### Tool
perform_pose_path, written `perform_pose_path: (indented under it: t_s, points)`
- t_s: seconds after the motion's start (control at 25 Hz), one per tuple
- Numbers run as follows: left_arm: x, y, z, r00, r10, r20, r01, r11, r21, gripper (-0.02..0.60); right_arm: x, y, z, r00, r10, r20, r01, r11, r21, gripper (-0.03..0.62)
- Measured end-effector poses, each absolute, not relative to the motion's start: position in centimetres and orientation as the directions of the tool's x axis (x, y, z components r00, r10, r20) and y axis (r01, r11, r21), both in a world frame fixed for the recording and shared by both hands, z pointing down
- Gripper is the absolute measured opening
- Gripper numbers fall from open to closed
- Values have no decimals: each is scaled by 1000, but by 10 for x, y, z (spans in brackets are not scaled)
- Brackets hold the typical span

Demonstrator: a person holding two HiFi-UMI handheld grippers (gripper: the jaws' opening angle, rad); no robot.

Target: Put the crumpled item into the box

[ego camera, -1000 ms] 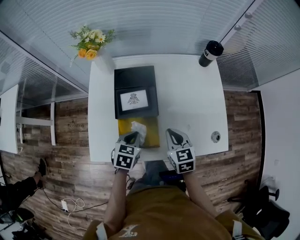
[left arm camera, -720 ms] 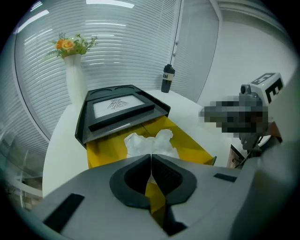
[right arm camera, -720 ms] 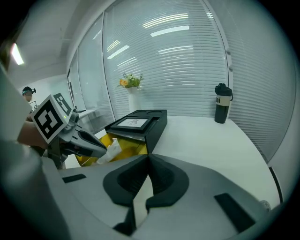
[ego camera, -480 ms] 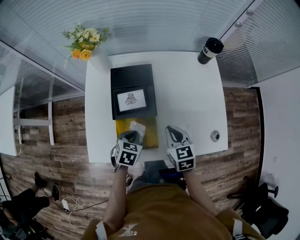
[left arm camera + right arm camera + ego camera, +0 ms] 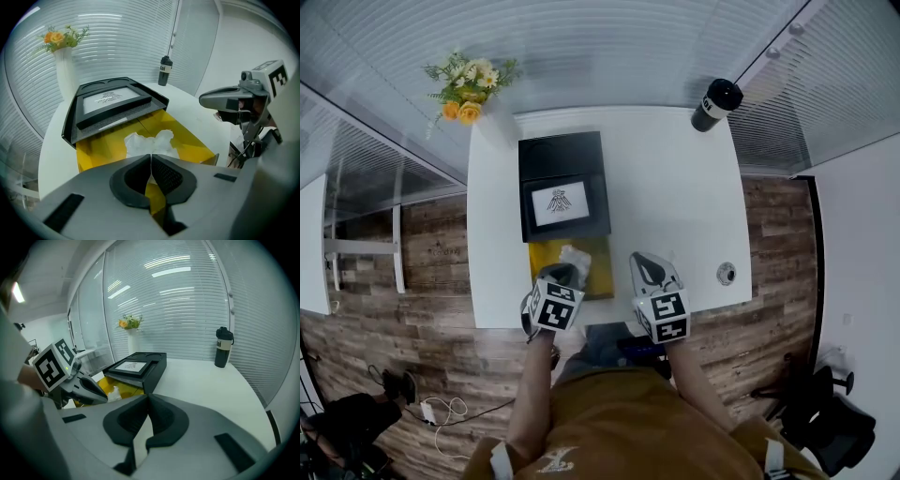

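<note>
Left gripper [image 5: 151, 156] still shut at crumpled paper [image 5: 149, 140] in yellow box [image 5: 96, 151]

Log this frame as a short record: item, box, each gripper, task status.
item: paper, crumpled, lying in the box
box: open, yellow inside, black lid behind it
left gripper: jaws together, over the box's near edge, paper just beyond
right gripper: jaws together, empty, over the table
also seen: bottle, flowers
status: paper appears in the box

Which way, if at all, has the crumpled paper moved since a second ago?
No: the crumpled paper stays at the same spot in the yellow box.
</note>
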State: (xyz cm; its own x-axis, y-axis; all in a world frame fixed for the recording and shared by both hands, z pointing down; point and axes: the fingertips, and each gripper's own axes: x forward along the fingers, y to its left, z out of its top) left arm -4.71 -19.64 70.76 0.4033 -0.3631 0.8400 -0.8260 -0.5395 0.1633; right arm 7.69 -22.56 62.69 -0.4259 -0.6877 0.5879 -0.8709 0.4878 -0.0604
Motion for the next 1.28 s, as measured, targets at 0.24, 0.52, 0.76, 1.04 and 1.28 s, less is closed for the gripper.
perform_pose_path:
  t_s: [0.24,0.52,0.76,1.04,1.28]
  points:
    - [-48,-197,707,408,-373,833,-829,-533,167,32,77,-223,622,-424,-696,580,-873,484,-57,12]
    - [-46,-195,703,418,-375,827,-827,-533,177,41,83,-225,611,-406,-721,561,-882,469,-35,12]
    - [-46,-193,698,430,-383,817,-830,-525,191,55,84,-222,602,-406,-729,551,-882,470,-27,12]
    - [-49,-198,678,437,-444,782,-838,-517,175,55,77,-219,589,-423,-739,525,-873,488,-16,12]
    - [-59,-199,650,427,-523,737,-862,-482,157,55,69,-211,575,-435,-751,496,-866,501,-1,12]
